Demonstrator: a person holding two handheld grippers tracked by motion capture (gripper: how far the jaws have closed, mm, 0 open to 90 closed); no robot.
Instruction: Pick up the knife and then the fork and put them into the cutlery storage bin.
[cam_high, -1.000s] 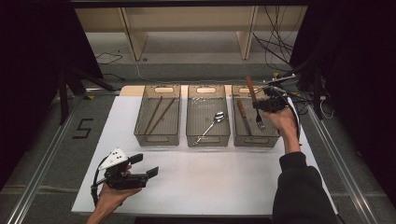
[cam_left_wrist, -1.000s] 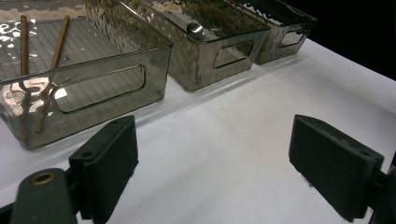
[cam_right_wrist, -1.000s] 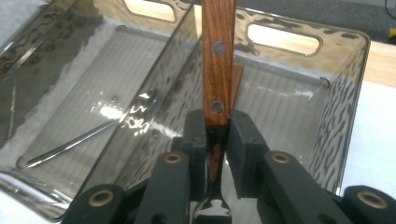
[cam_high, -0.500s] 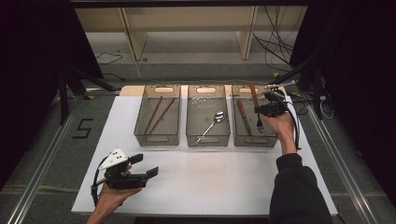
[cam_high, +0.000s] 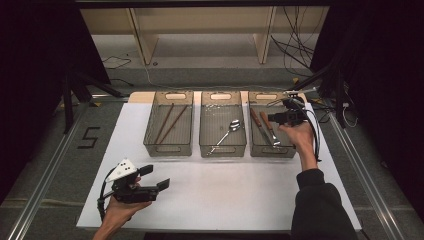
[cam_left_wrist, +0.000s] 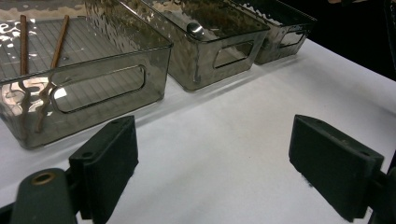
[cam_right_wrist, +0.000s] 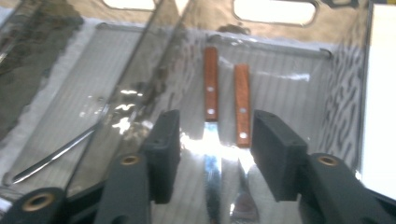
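My right gripper (cam_high: 277, 118) hovers over the right-hand clear bin (cam_high: 272, 150). Its jaws have just been opening and now stand apart with nothing pressed between them (cam_right_wrist: 212, 126). Below them, on the bin floor, a wood-handled knife (cam_right_wrist: 210, 84) and a wood-handled fork (cam_right_wrist: 241, 100) lie side by side, seen in the high view as two brown handles (cam_high: 262, 125). My left gripper (cam_high: 157, 177) rests low over the white table near the front left, open and empty (cam_left_wrist: 215, 149).
The middle bin (cam_high: 222, 149) holds a metal spoon (cam_high: 227, 131). The left bin (cam_high: 168, 148) holds two brown chopsticks (cam_high: 170, 122). The three bins stand in a row along the far side of the white tabletop (cam_high: 225, 195). Cables trail at the far right.
The right gripper held a wood-handled utensil upright over the right bin; its jaws have opened and the utensil now lies in the bin beside the other one. The left gripper has not moved.
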